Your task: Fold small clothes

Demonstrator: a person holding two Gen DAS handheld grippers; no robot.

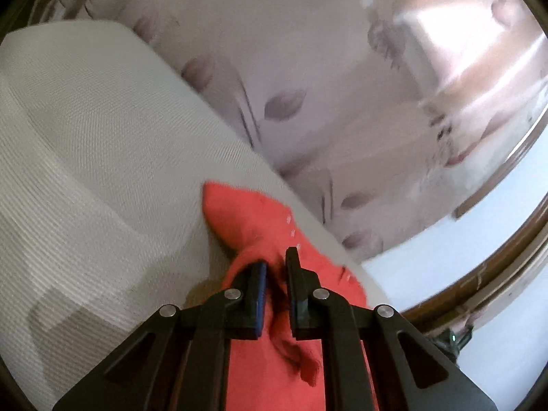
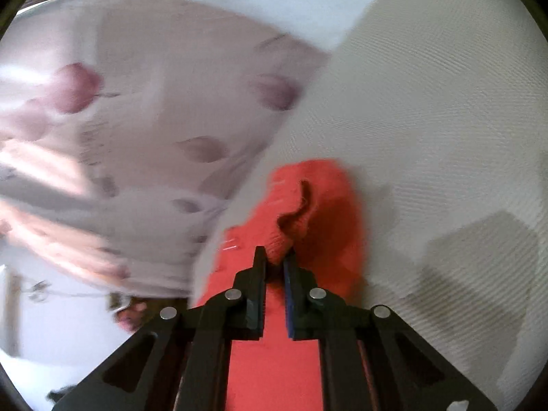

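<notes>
A small red knitted garment (image 1: 260,219) lies on a white ribbed cloth (image 1: 85,144). My left gripper (image 1: 275,260) is shut on a bunched fold of it, with red fabric running back between the jaws. In the right wrist view the same red garment (image 2: 328,205) has a raised fold, and my right gripper (image 2: 274,257) is shut on that fold. The white ribbed cloth (image 2: 428,120) lies to its right. Both views are blurred by motion.
A pale bedsheet with purple flower prints (image 1: 308,109) lies beyond the cloth's edge and also shows in the right wrist view (image 2: 137,137). A brown wooden frame (image 1: 496,263) and a white wall (image 1: 445,267) stand at the right.
</notes>
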